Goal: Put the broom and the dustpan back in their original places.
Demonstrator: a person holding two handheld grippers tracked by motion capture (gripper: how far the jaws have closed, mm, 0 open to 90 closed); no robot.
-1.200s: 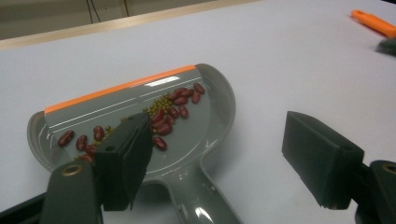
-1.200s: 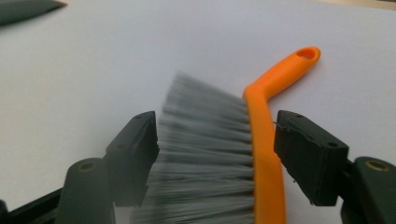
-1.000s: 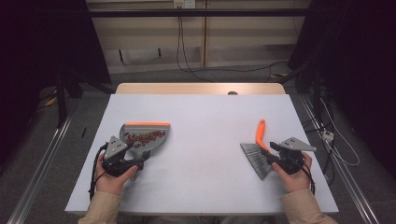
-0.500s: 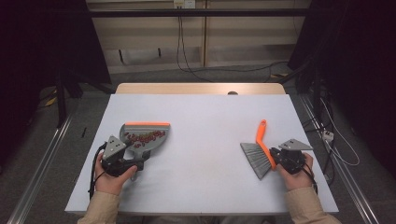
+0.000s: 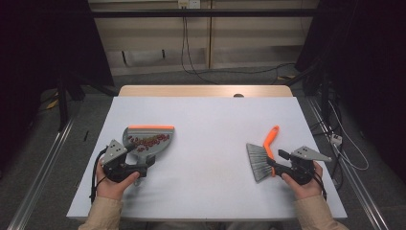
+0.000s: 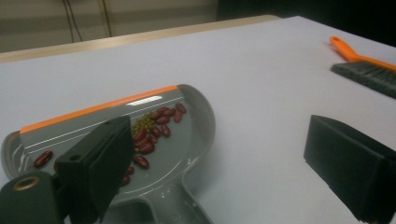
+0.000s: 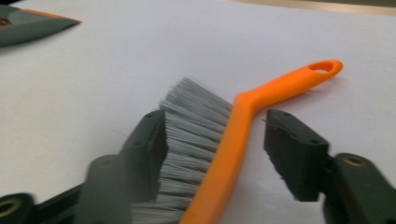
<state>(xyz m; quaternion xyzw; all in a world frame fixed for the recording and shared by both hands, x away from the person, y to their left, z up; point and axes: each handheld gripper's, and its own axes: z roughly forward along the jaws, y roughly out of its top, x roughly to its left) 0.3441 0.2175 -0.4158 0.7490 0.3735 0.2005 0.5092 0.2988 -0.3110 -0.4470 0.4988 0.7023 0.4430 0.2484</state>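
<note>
A grey dustpan (image 5: 143, 149) with an orange lip lies on the left of the white table (image 5: 210, 120) and holds red beans (image 5: 151, 140) and a few green ones (image 6: 145, 122). My left gripper (image 5: 144, 164) is open, its jaws standing wide on either side of the pan's handle (image 6: 180, 207). On the right lies a hand brush (image 5: 261, 158) with grey bristles and an orange handle (image 7: 280, 86). My right gripper (image 7: 215, 126) is open around the brush; its left jaw is against the bristles and its right jaw stands clear of the handle.
A pale wooden strip (image 5: 206, 91) runs along the table's far edge. Cables (image 5: 189, 43) hang on the wall behind, and metal rails (image 5: 38, 177) run along the floor on both sides. Bare white tabletop lies between dustpan and brush.
My right gripper has drawn back a little toward the person while the brush stayed put. The left gripper and the dustpan have not moved.
</note>
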